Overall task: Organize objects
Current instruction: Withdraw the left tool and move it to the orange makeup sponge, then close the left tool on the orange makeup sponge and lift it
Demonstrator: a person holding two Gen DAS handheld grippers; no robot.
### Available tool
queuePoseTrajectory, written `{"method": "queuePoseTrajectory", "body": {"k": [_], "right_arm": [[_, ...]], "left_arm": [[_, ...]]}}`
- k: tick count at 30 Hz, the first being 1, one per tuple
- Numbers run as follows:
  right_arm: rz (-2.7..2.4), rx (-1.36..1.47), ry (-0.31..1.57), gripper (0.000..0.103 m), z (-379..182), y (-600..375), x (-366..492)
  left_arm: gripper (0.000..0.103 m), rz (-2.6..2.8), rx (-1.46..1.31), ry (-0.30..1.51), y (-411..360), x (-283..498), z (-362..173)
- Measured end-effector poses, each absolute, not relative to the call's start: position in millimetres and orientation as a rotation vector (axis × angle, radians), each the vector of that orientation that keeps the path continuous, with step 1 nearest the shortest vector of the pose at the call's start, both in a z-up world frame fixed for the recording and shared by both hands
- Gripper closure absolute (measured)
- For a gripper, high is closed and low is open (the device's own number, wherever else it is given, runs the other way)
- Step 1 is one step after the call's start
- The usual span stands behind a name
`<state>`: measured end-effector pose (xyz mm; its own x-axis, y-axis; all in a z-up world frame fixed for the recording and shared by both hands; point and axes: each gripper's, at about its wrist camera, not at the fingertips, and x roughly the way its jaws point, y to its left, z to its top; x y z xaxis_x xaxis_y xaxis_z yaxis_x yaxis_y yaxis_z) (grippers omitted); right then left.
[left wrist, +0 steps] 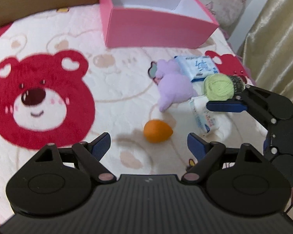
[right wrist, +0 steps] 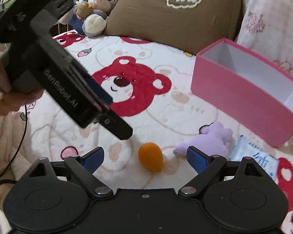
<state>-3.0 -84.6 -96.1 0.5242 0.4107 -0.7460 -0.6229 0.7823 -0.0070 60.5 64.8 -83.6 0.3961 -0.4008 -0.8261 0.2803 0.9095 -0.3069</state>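
Note:
An orange egg-shaped sponge (left wrist: 157,130) lies on the bear-print blanket just ahead of my open, empty left gripper (left wrist: 148,143). Beyond it lie a purple plush toy (left wrist: 172,83), a blue tissue pack (left wrist: 199,68), a green yarn ball (left wrist: 218,86) and a white wipes pack (left wrist: 204,119). An empty pink box (left wrist: 156,27) stands behind them. My right gripper (right wrist: 145,159) is open and empty, with the sponge (right wrist: 150,157) between its fingers' line and the plush toy (right wrist: 211,141) to the right. The pink box (right wrist: 244,95) is at the right there.
The right gripper's body (left wrist: 263,107) reaches in from the right over the wipes. The left gripper's body (right wrist: 54,68), held by a hand, crosses the right view's left side. A brown cushion (right wrist: 173,13) and plush rabbit (right wrist: 101,5) lie at the back. A gold curtain (left wrist: 277,35) hangs right.

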Motion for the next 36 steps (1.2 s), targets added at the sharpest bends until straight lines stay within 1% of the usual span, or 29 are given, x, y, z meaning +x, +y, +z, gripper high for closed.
{"method": "queuePoseTrajectory", "body": {"k": [5,9,13,18,20,21,22,23,24,25,27,36], "right_arm": [[0.637,-0.231,0.834,0.012,-116.0,-82.8,3.2],[0.630,-0.278,0.846,0.013,-133.7,-75.9,5.6],[0.629,-0.304,0.856,0.021,-148.3,-71.9,9.9],[0.616,-0.324,0.861,0.031,-159.7,-68.1,14.0],[0.606,-0.327,0.866,0.037,-162.1,-68.4,15.5],[0.597,-0.327,0.873,0.039,-163.4,-68.8,16.2],[0.591,-0.327,0.878,0.046,-164.5,-69.3,16.7],[0.578,-0.330,0.878,0.052,-165.7,-70.3,16.8],[0.564,-0.333,0.875,0.056,-166.1,-71.6,16.8],[0.553,-0.329,0.875,0.065,-166.1,-73.0,17.0],[0.551,-0.296,0.886,0.066,-166.0,-76.7,18.2],[0.510,-0.268,0.890,0.067,-153.8,-77.1,14.1]], "left_arm": [[0.018,-0.454,-0.159,1.117,58.3,57.7,-105.4],[0.018,-0.432,-0.205,1.116,57.7,60.9,-119.8],[0.019,-0.409,-0.318,1.121,61.8,66.2,-133.2],[0.020,-0.398,-0.350,1.104,61.0,71.1,-142.9],[0.022,-0.389,-0.346,1.091,59.8,73.0,-146.4],[0.025,-0.387,-0.346,1.085,58.5,74.0,-148.6],[0.028,-0.394,-0.350,1.083,58.3,75.8,-150.6],[0.038,-0.397,-0.356,1.083,57.4,77.3,-152.8],[0.048,-0.399,-0.361,1.084,56.6,78.6,-155.0],[0.052,-0.410,-0.362,1.084,56.1,79.7,-156.9],[0.069,-0.438,-0.371,1.089,54.7,81.6,-159.7],[0.071,-0.486,-0.363,1.063,52.8,78.3,-146.6]]}}
